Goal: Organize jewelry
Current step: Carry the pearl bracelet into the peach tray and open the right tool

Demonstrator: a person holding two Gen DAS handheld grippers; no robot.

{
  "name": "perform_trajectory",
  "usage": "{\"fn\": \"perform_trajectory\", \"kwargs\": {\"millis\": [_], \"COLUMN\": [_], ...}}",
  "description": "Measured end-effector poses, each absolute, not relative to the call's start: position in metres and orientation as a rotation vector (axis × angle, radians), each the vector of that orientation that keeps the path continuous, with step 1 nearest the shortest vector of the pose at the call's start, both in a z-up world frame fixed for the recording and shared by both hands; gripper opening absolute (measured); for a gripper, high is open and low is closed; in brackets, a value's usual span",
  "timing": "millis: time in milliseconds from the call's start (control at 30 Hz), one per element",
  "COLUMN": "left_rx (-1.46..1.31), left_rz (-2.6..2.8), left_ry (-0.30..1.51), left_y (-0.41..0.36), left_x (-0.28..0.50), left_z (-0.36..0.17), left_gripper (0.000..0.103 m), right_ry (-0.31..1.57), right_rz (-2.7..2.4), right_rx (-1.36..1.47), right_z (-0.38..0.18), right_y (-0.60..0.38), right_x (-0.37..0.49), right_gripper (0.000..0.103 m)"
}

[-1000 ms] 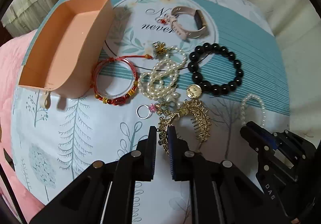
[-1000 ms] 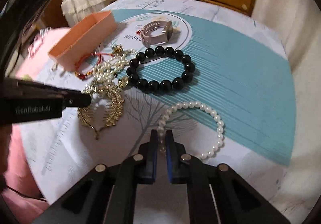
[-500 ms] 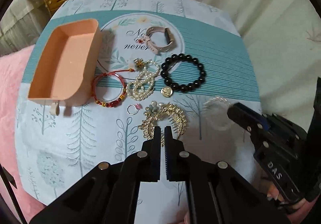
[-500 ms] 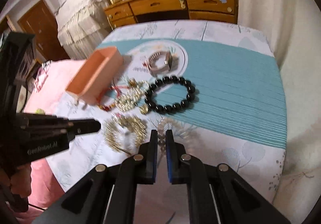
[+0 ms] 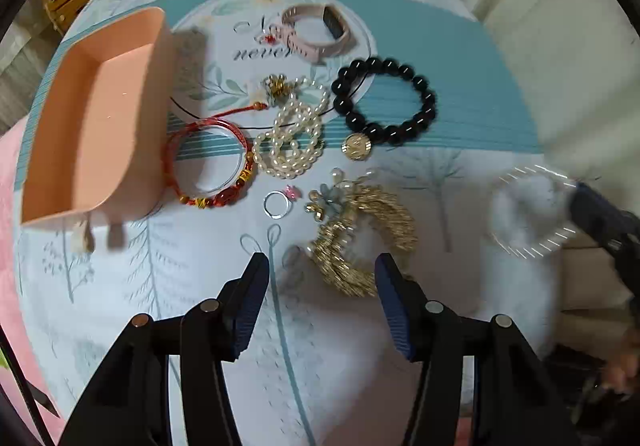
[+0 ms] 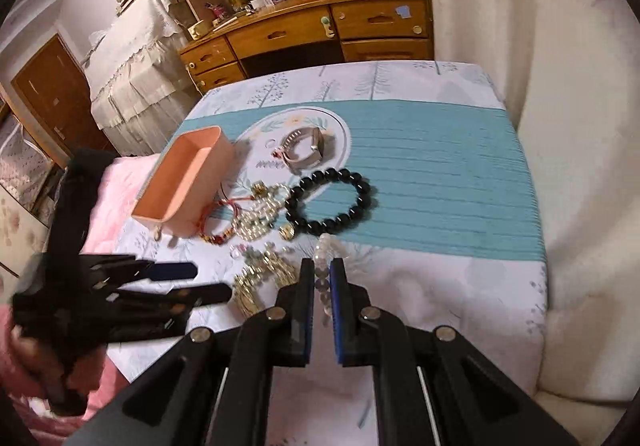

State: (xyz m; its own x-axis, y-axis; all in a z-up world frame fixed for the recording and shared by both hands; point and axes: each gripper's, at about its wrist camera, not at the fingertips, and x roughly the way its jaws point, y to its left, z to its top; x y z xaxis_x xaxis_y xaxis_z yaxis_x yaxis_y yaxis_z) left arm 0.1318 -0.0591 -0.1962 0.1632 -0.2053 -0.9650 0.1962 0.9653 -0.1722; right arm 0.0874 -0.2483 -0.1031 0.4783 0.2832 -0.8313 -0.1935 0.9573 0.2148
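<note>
My left gripper (image 5: 320,266) is open and empty, its fingers on either side of a gold hair comb (image 5: 360,234) that lies on the table. My right gripper (image 6: 322,274) is shut on a white pearl bracelet (image 6: 324,270) and holds it lifted; in the left wrist view the bracelet (image 5: 532,210) is a blur at the right. An empty peach box (image 5: 96,118) stands at the left. Beside it lie a red string bracelet (image 5: 208,162), a heap of pearls (image 5: 292,138), a black bead bracelet (image 5: 384,102), a pink watch (image 5: 320,30) and a small ring (image 5: 277,204).
The table wears a white and teal cloth (image 6: 432,174). A wooden dresser (image 6: 320,34) stands behind it, a cream wall or curtain to the right, and pink bedding (image 5: 8,174) to the left.
My left gripper has opened and dropped towards the gold comb. My right gripper has lifted the pearl bracelet up off the table and drawn back.
</note>
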Motion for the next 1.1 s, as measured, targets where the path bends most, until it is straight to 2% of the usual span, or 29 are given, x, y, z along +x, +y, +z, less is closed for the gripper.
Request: {"fn": "perform_trajectory", "kwargs": {"millis": [200,233,267,300,333,400,733,833,1100], "left_rx": [0.033,0.037,0.053,0.069,0.083,0.105,0.051,0.025,-0.019], "left_rz": [-0.289,-0.295,-0.292,-0.286,-0.278,-0.282,-0.256,-0.262,-0.331], "left_ry": [1.345,1.343,1.332,1.322,1.312,1.302,1.323,1.317,1.251], "left_y": [-0.069,-0.071,-0.074,-0.077,-0.079,-0.084,-0.084,-0.079,-0.069], "left_x": [0.14,0.14,0.139,0.137,0.136,0.133,0.108,0.097,0.094], "left_z": [-0.211,-0.212,-0.213,-0.214,-0.214,-0.213,-0.204,-0.192,-0.139], "left_gripper": [0.052,0.043,0.042,0.035,0.025,0.02,0.013,0.007,0.001], "right_ry": [1.064,1.068,1.071,1.074,1.076,1.076,1.051,1.042,1.013], "right_rz": [0.261,0.255,0.25,0.248,0.245,0.239,0.298,0.321,0.355], "right_rx": [0.032,0.029,0.032,0.037,0.041,0.041,0.043,0.057,0.113], "right_z": [-0.109,-0.109,-0.109,-0.11,-0.11,-0.11,-0.106,-0.103,-0.095], "right_y": [-0.267,-0.271,-0.275,-0.279,-0.282,-0.288,-0.288,-0.285,-0.262], "right_x": [0.074,0.073,0.072,0.071,0.072,0.074,0.089,0.093,0.105], "right_gripper": [0.008,0.008,0.008,0.008,0.008,0.008,0.008,0.008,0.008]}}
